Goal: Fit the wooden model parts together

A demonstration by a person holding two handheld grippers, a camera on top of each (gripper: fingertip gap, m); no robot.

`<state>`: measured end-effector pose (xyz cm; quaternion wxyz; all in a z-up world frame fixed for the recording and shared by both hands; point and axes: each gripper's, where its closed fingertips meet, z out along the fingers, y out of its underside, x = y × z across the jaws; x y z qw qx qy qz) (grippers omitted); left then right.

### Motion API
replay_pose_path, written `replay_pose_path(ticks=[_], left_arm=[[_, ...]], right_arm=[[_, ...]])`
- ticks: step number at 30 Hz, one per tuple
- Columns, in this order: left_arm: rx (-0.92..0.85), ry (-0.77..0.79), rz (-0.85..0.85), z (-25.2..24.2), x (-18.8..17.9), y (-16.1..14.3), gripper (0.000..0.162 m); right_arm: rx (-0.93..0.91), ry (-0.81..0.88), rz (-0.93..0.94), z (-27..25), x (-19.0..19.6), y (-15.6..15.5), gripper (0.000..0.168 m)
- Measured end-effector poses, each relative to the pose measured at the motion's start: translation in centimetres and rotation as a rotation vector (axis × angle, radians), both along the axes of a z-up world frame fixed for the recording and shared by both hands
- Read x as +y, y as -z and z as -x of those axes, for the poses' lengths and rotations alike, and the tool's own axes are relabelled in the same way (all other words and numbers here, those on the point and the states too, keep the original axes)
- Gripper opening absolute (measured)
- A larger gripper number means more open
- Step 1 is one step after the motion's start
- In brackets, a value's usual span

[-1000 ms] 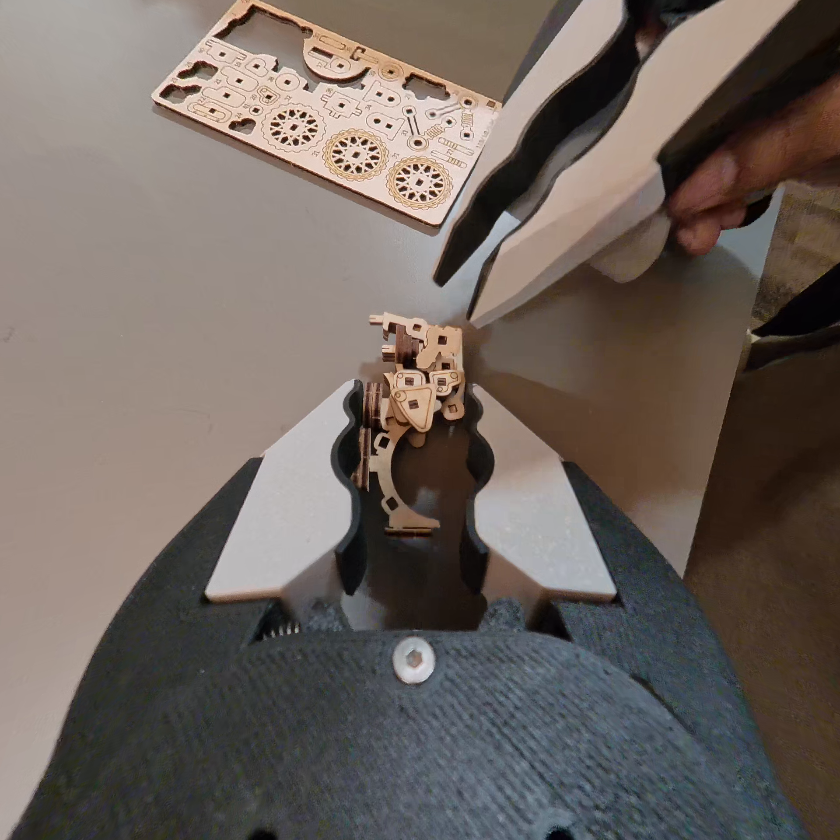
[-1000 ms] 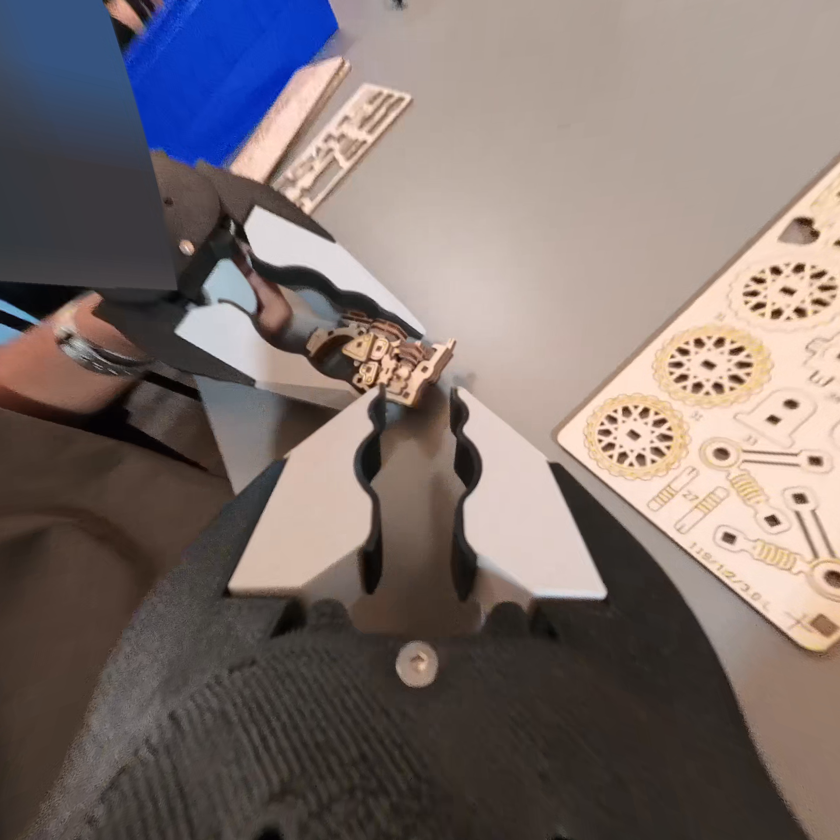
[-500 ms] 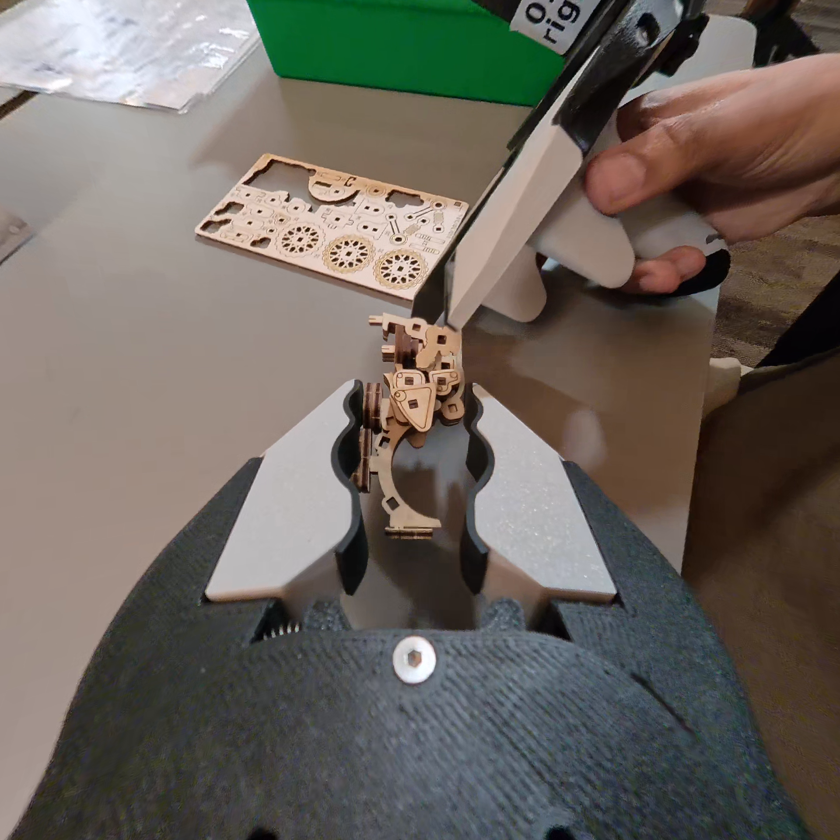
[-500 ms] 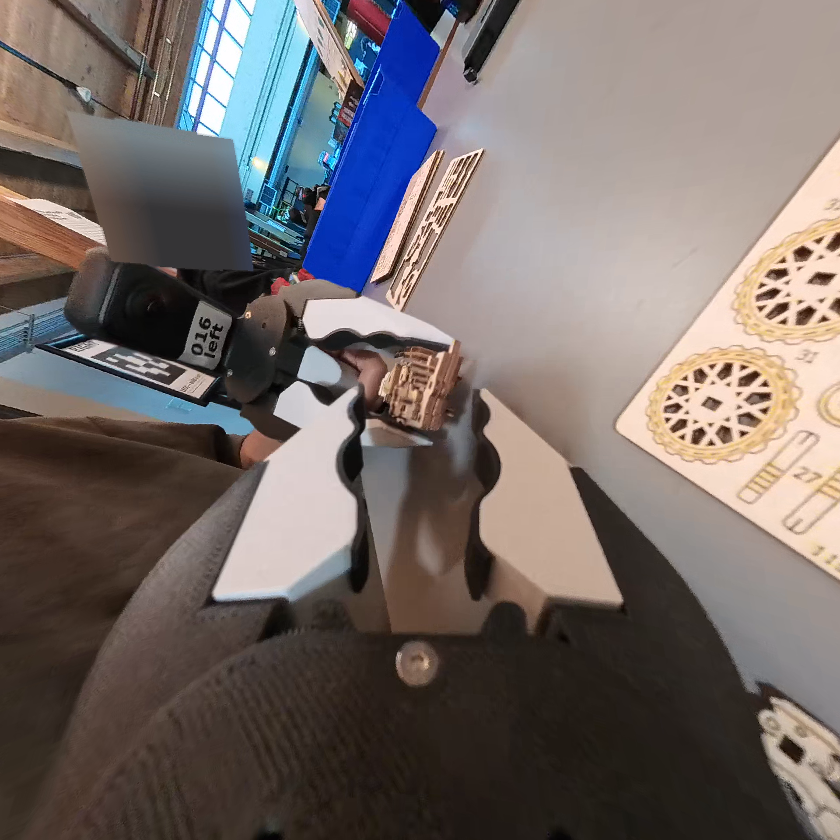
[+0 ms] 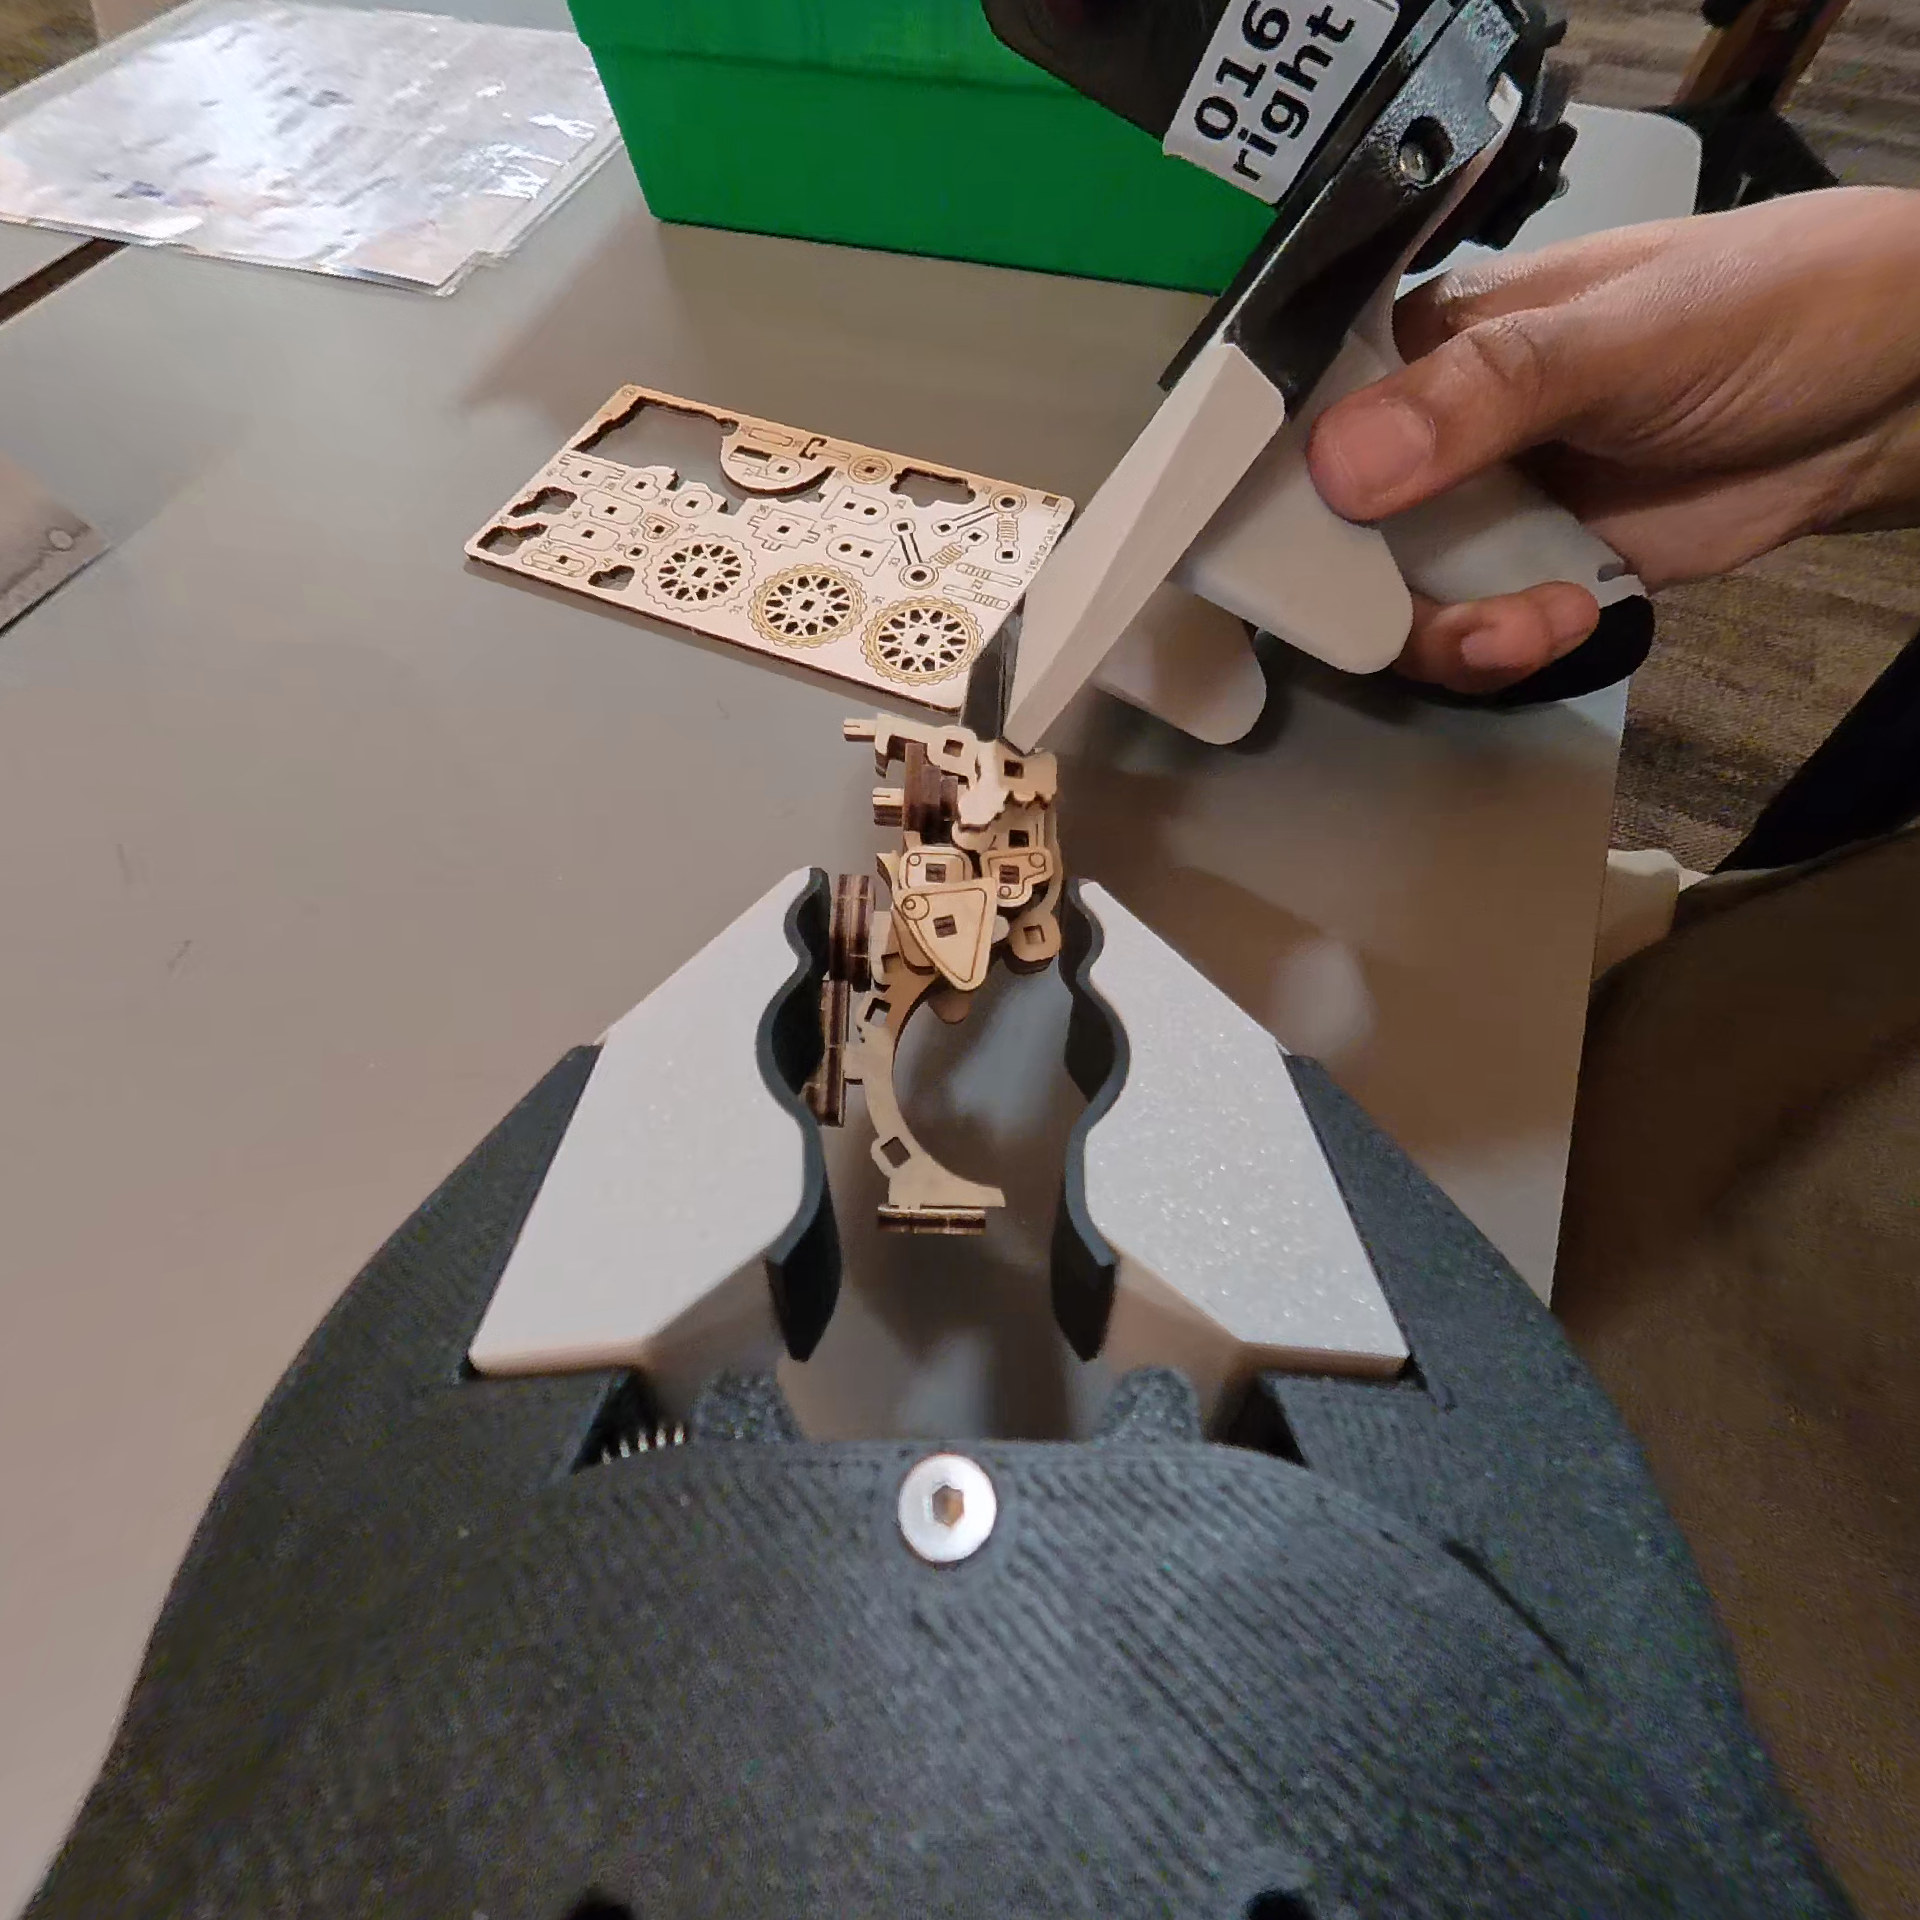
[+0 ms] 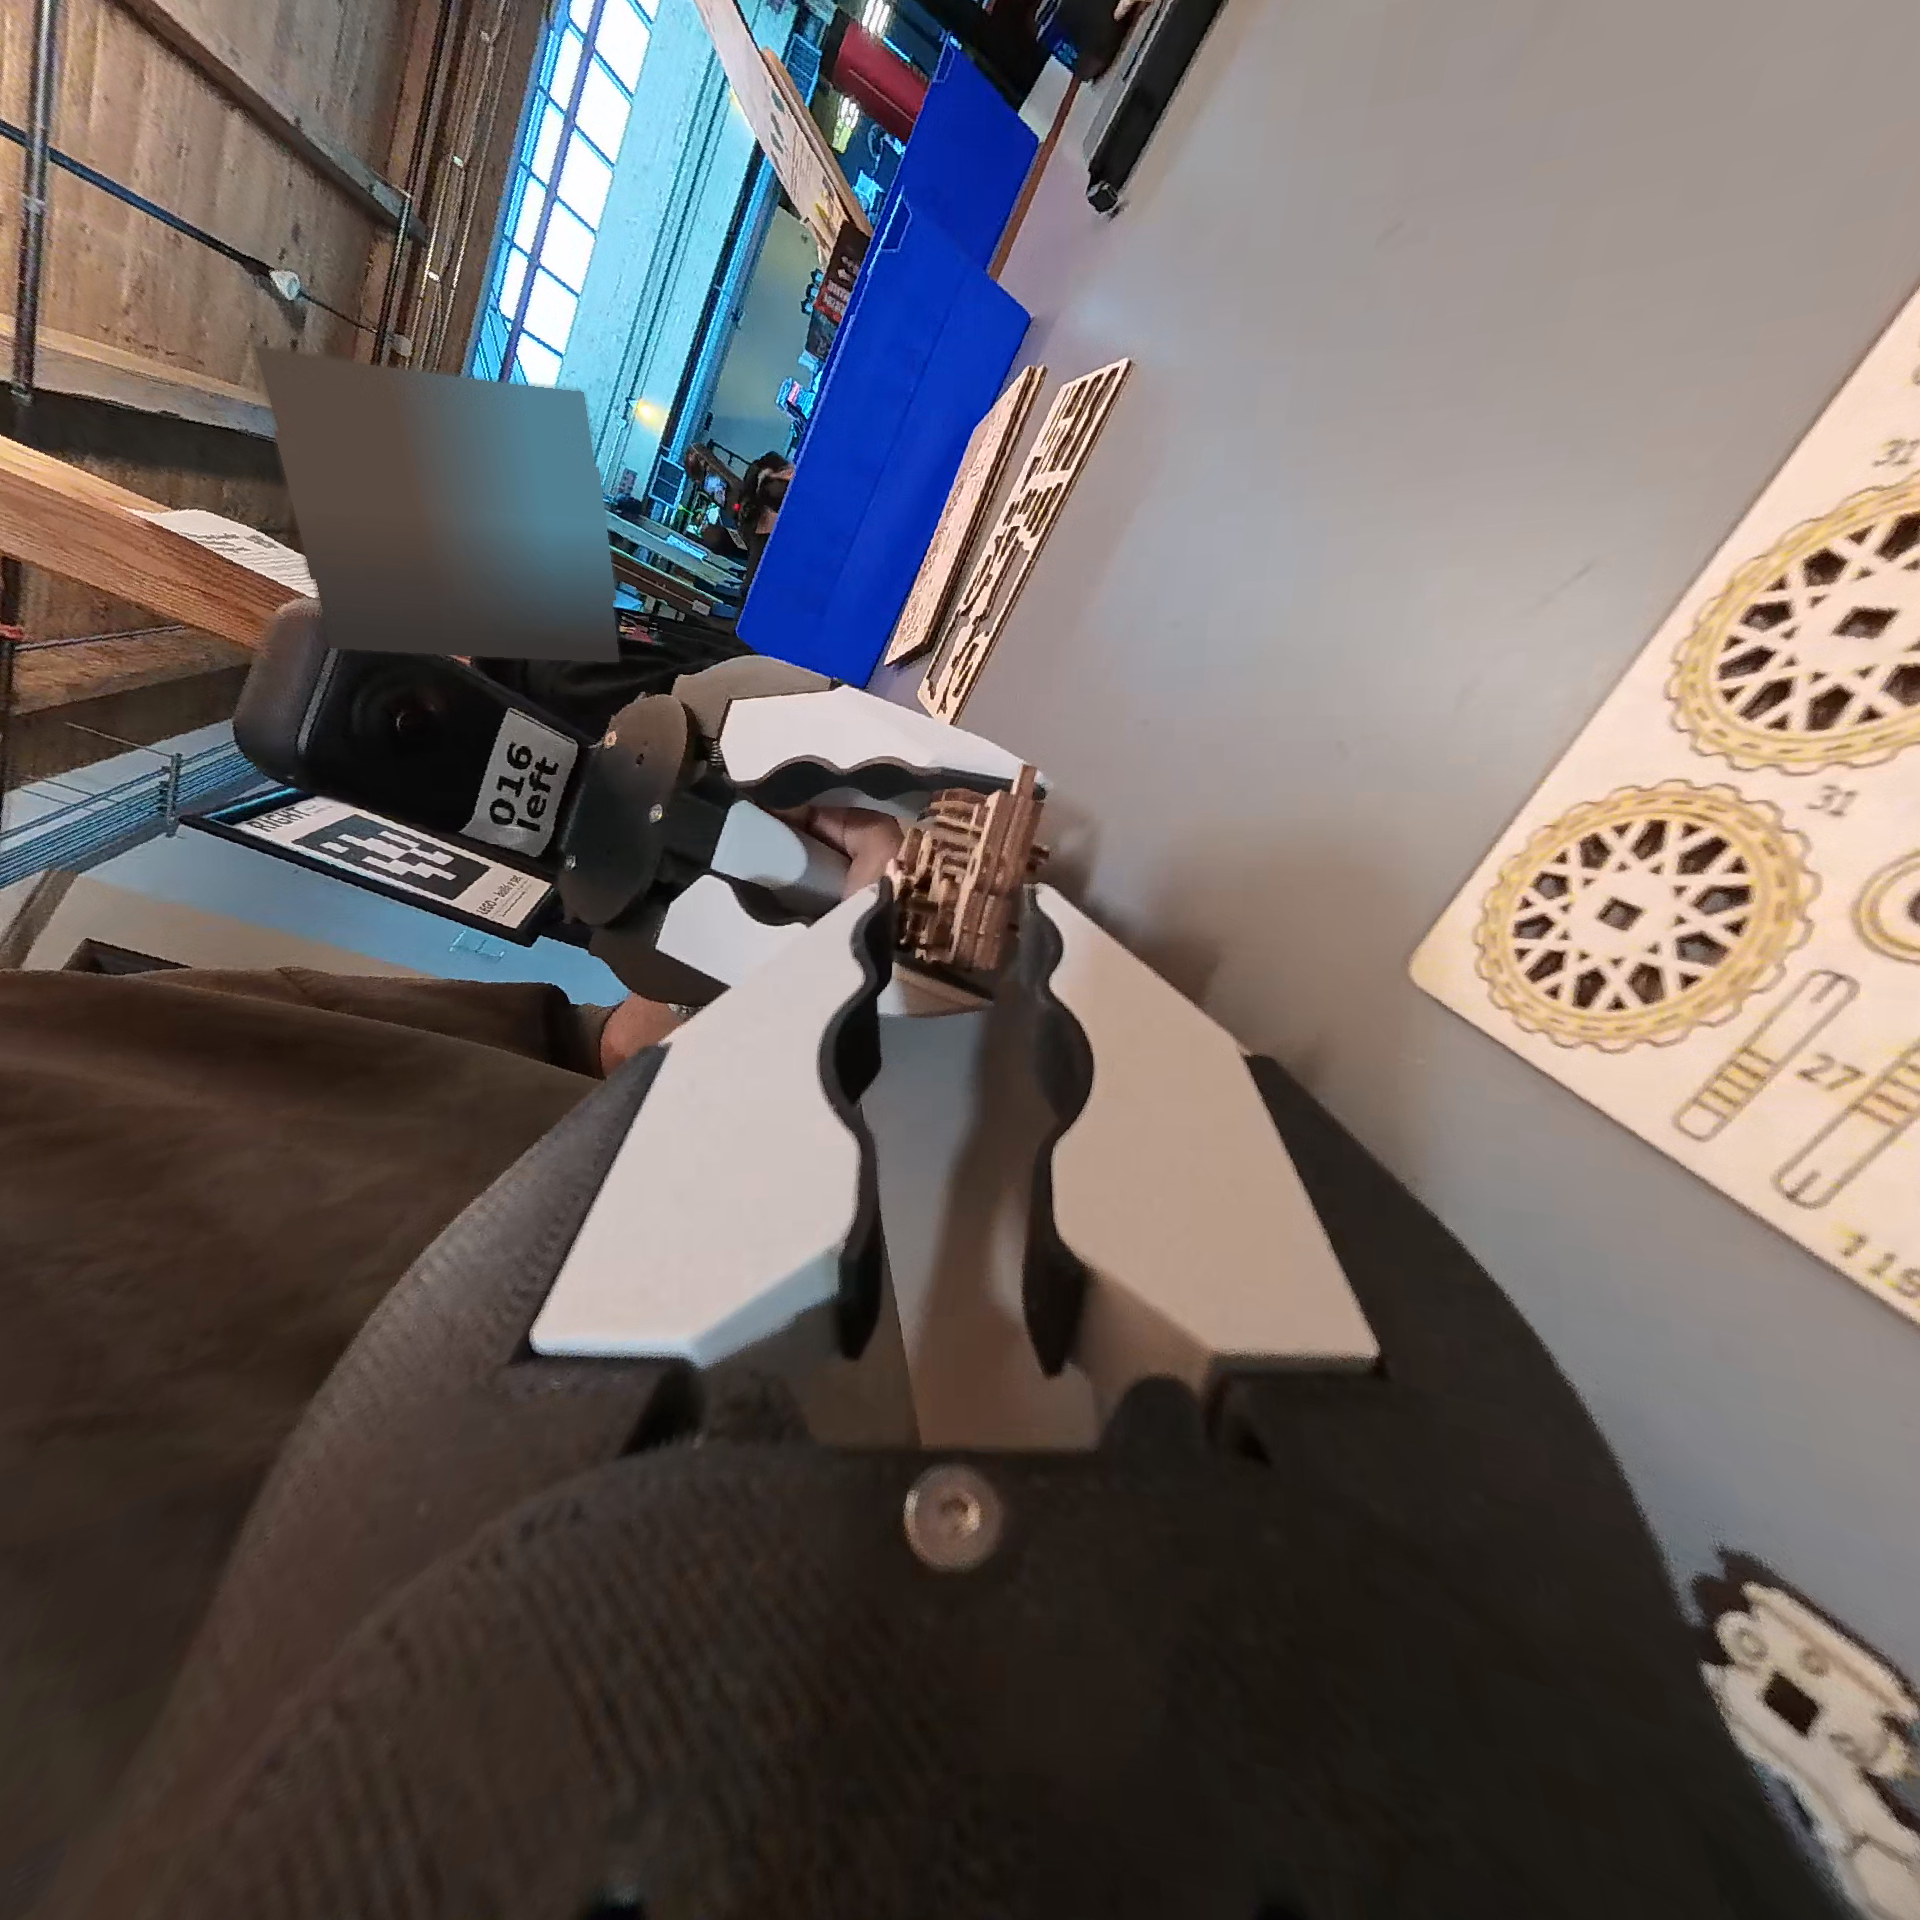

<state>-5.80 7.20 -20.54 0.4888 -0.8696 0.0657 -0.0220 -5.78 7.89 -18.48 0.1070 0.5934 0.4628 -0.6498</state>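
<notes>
A small, partly built wooden model (image 5: 940, 925) of layered laser-cut parts is held above the grey table (image 5: 312, 831). My left gripper (image 5: 943, 888) is shut on its lower half, with a curved arm of the model hanging between the fingers. My right gripper (image 6: 958, 899) comes from the far right, seen edge-on in the left wrist view (image 5: 1003, 707). Its fingertips close on the model's far end (image 6: 966, 862). A wooden parts sheet (image 5: 769, 561) with three spoked wheels lies flat on the table beyond; it also shows in the right wrist view (image 6: 1714, 831).
A green box (image 5: 914, 135) stands at the back, with a clear plastic sleeve of papers (image 5: 291, 125) to its left. A hand (image 5: 1610, 384) holds the right gripper. The table edge (image 5: 1579, 935) runs close on the right. A blue box (image 6: 883, 468) and more wooden sheets (image 6: 1039, 520) lie farther off. My two grippers' fingertips are within a few centimetres of each other.
The right gripper swung down and turned edge-on, and its jaws narrowed onto the model's far end. The left gripper tilted up but kept its hold on the model.
</notes>
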Motion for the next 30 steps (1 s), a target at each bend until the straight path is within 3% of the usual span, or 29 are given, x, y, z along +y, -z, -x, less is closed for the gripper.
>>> replay_pose_path(ticks=[8,14,22,30], left_arm=[[0.027,-0.011,-0.028,0.0,0.2,-0.5,0.043],[0.009,-0.009,-0.027,0.1,0.1,-0.4,0.043],[0.003,-0.038,0.012,0.6,0.0,0.2,0.043],[-0.052,-0.043,0.108,0.8,-0.5,1.5,0.043]], right_arm=[[-0.002,0.003,0.013,0.0,0.1,0.0,0.024],[-0.001,0.014,0.027,0.1,0.4,-0.1,0.017],[0.003,0.020,0.004,0.1,0.7,0.0,0.026],[0.132,0.026,-0.185,0.0,1.6,-1.1,0.024]])
